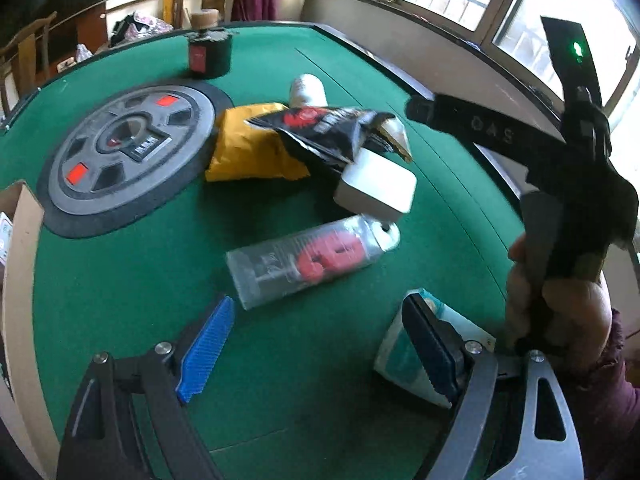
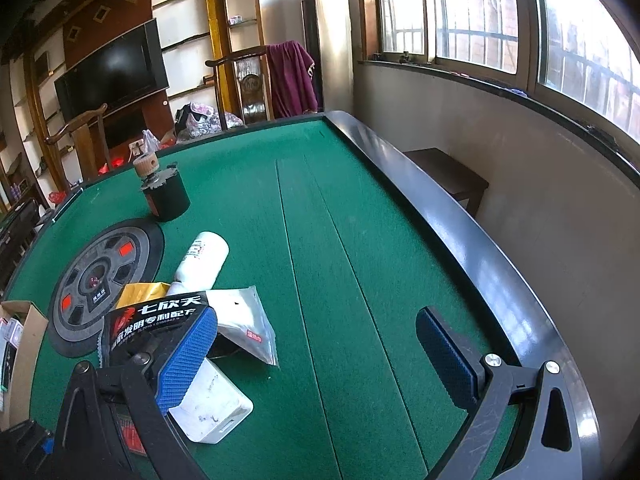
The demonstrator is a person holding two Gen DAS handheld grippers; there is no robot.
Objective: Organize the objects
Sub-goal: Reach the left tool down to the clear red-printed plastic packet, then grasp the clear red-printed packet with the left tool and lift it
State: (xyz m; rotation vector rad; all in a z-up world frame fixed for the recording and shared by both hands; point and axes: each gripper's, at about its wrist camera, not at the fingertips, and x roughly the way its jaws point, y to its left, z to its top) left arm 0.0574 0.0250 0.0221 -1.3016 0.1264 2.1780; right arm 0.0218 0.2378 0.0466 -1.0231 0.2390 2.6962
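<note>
The left gripper (image 1: 320, 344) is hanging over the green felt table (image 1: 120, 272) with its blue-padded fingers (image 1: 206, 350) spread wide and nothing between them. Just ahead of the gap, a clear plastic tube with red contents (image 1: 304, 262) is lying on its side, apart from both pads. A teal and white packet (image 1: 396, 354) is sitting under and beside the right-hand finger; whether the pad is touching it cannot be told. Farther ahead of the fingers, a white box (image 1: 376, 188) is resting against a black snack bag (image 1: 324, 128), with a yellow pouch (image 1: 248, 148) and a white bottle (image 1: 306, 90) behind them. A cardboard box (image 1: 20, 264) is standing at the left edge, outside the left-hand finger. The right gripper (image 2: 320, 356) is also standing wide open and is gripping nothing, with bare felt between its pads. Its left-hand finger (image 2: 188, 360) is overlapping the black snack bag and the white box in view, and a silver pouch (image 2: 244, 324) is lying just inside that finger.
</note>
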